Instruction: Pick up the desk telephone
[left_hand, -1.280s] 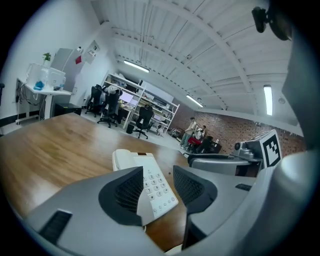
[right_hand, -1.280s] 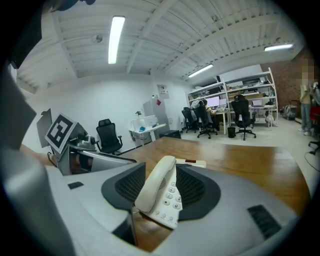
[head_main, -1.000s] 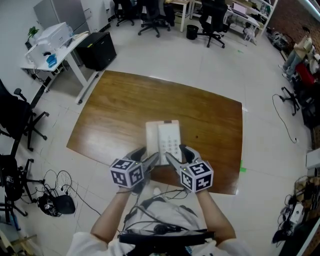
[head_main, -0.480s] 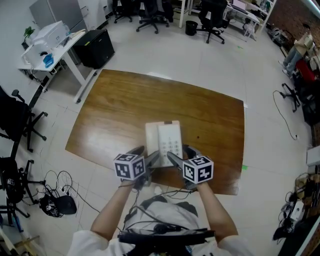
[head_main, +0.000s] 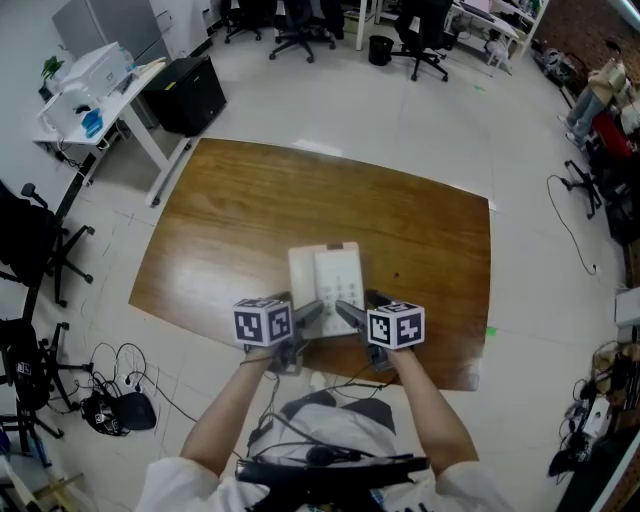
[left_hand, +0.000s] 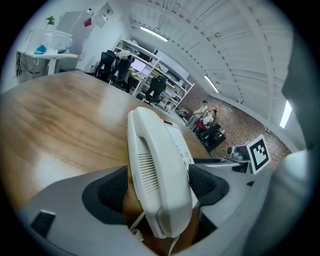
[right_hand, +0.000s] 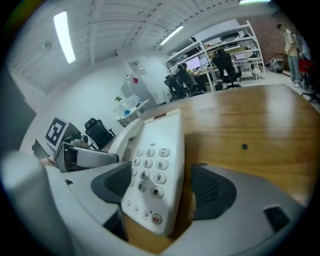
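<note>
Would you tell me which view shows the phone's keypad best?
The right gripper view: the keypad sits close, digits legible. The left gripper view shows mostly the handset, with the keys edge-on. The head view shows it small.

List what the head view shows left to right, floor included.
Black office chair → left gripper, jaws opening around the handset → desk telephone → right gripper, jaws opening around the keypad side → green floor mark.

A wooden table (head_main: 260, 220) stands on pale floor tiles (head_main: 420, 120), black office chairs (head_main: 425, 50) beyond.
</note>
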